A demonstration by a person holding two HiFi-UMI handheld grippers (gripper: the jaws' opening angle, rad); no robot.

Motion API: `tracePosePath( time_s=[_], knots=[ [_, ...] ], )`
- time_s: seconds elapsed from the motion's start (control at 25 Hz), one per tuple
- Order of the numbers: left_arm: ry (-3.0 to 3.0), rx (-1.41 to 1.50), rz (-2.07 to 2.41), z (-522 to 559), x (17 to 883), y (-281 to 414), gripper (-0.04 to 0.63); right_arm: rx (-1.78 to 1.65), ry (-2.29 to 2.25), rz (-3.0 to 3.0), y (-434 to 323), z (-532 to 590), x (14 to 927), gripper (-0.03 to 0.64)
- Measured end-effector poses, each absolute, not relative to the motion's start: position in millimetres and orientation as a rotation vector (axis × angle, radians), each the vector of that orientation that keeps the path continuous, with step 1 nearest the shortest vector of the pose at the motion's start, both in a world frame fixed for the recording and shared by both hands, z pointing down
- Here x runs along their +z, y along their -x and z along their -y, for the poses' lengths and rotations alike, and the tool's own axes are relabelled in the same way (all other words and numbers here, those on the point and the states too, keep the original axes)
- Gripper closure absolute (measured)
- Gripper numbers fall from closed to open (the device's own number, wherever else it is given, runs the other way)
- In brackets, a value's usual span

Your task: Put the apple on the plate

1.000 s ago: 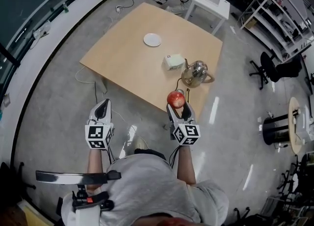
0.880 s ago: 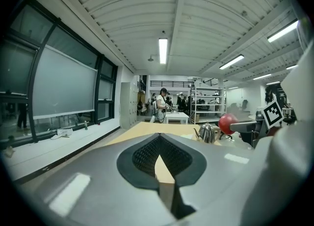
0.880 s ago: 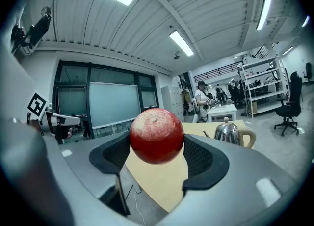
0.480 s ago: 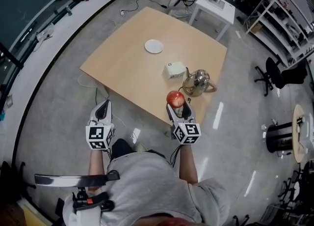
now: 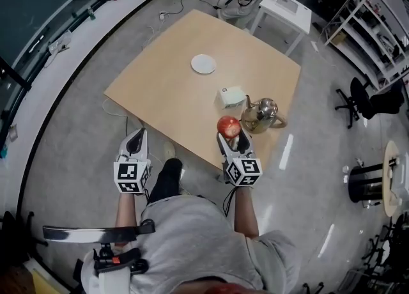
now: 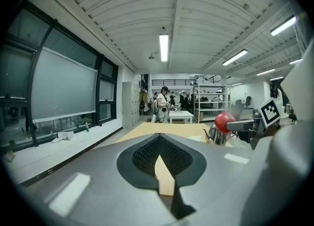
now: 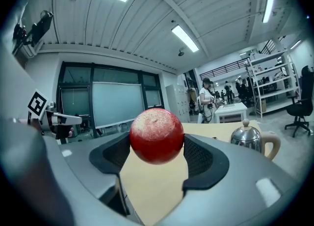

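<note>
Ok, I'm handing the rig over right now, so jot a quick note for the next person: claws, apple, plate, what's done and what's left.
Right claw: shut on the apple, held up at the near edge of the table.
Left claw: shut, nothing in it, short of the table.
The plate is white and bare, toward the table's far side. A white box and a metal kettle stand nearer, close to the apple.
Done: apple picked up.
Left: carry it past the box, lower it onto the plate, open the claw.
</note>
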State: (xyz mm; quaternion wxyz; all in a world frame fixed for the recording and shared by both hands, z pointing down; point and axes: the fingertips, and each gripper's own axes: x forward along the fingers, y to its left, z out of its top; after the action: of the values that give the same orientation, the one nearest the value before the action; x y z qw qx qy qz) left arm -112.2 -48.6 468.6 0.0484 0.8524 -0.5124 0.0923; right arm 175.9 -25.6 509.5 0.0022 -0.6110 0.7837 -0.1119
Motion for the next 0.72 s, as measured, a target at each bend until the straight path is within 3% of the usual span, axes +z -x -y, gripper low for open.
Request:
tracePosePath(
  time_s=[0.72],
  knots=[
    [-2.625,0.338,1.408,158,491,67,0.575,-0.412,2.017,-2.392,-208,105,522,0.270]
  ],
)
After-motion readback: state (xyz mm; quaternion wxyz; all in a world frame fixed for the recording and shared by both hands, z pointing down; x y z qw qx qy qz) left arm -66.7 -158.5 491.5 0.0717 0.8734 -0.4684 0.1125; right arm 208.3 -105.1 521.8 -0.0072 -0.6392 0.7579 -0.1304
